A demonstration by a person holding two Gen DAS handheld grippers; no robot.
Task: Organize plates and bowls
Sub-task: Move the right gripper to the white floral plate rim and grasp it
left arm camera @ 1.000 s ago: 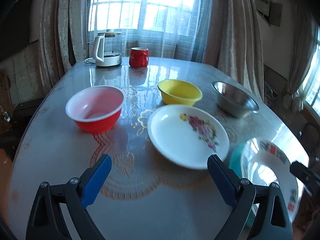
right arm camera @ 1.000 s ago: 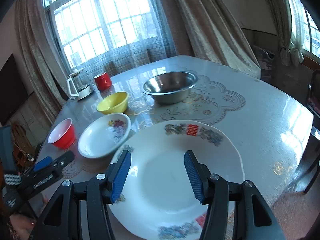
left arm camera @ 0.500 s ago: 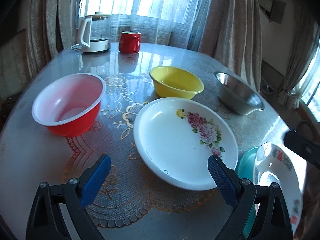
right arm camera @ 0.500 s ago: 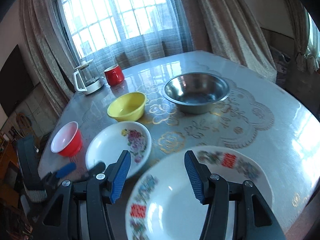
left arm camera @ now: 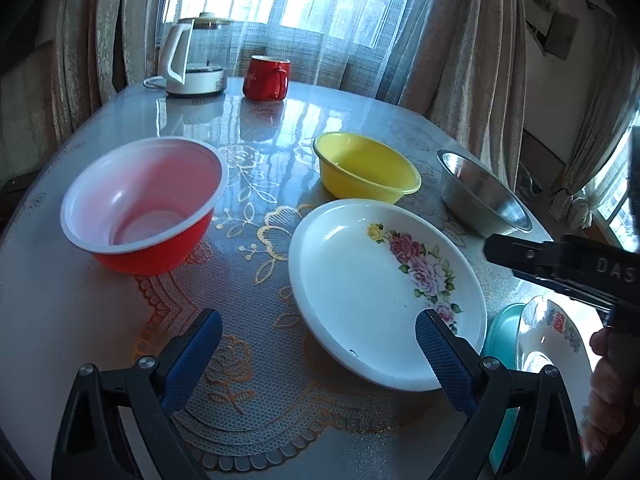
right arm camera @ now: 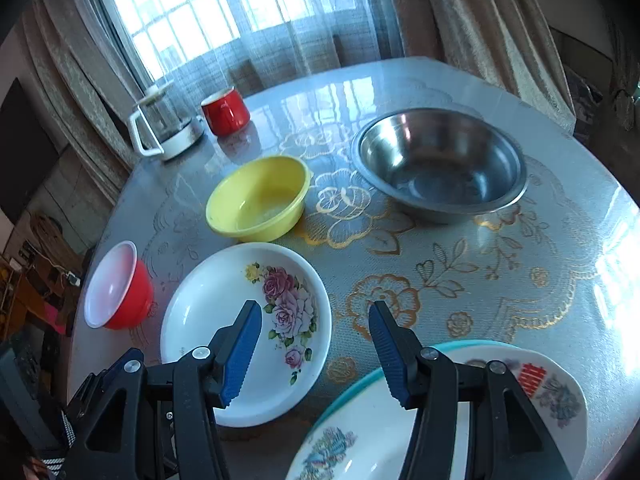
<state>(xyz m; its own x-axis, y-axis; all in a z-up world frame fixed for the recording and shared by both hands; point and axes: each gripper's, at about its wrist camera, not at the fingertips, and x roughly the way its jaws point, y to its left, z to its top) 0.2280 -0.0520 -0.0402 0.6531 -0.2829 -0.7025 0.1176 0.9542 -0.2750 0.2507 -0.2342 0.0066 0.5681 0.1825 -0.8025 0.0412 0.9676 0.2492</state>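
A white plate with pink roses (left arm camera: 384, 292) (right arm camera: 240, 328) lies near the table's front. A red bowl with white inside (left arm camera: 140, 204) (right arm camera: 116, 284) sits to its left. A yellow bowl (left arm camera: 366, 166) (right arm camera: 260, 198) and a steel bowl (left arm camera: 480, 196) (right arm camera: 440, 164) stand behind. A patterned white plate (right arm camera: 536, 384) (left arm camera: 560, 340) rests on a teal plate (left arm camera: 500, 332) (right arm camera: 360, 384) at the front right. My left gripper (left arm camera: 318, 342) is open and empty, just before the rose plate. My right gripper (right arm camera: 316, 344) is open and empty, above the gap between the two plates.
A red mug (left arm camera: 266, 78) (right arm camera: 224, 114) and a glass kettle (left arm camera: 196, 56) (right arm camera: 164, 128) stand at the table's far edge by the curtained window. A lace-pattern cloth under glass (left arm camera: 256, 380) covers the table.
My left gripper has moved forward toward the rose plate. My right gripper has risen and pulled away from the patterned plate, which now lies on the teal plate.
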